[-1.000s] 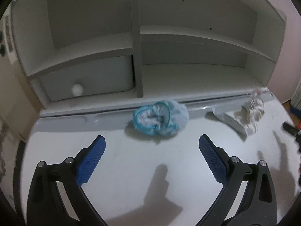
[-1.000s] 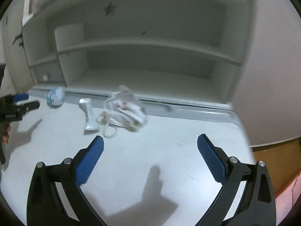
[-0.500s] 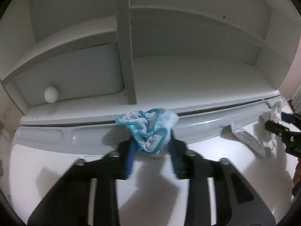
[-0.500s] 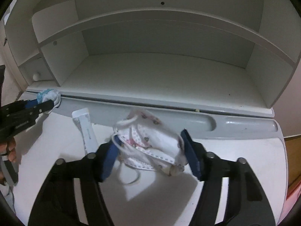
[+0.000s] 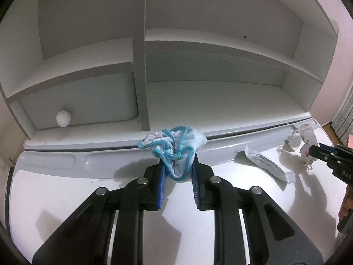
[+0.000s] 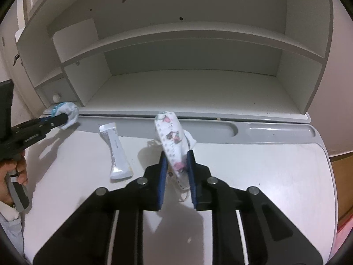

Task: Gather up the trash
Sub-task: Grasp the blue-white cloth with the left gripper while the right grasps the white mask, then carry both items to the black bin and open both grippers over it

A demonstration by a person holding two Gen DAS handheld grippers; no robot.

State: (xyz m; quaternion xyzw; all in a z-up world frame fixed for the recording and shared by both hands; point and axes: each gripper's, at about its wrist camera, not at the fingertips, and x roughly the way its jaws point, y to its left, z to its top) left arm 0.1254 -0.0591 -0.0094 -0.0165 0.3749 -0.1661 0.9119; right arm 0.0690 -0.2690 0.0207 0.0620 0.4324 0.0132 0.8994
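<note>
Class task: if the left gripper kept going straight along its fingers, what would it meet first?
Probably the grey tray rim at the desk's back, then the shelf divider; depth is unclear. The left gripper already clamps the blue-edged wad.

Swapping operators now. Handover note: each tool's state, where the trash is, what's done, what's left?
Left tool: shut on the blue-trimmed crumpled mask.
Right tool: shut on the patterned mask.
Both pieces are pinched just above the white desk, near its grey rear tray.
Done: two pieces grasped.
Left: the white wrapper lies flat on the desk between the tools; no bin is in view.
</note>
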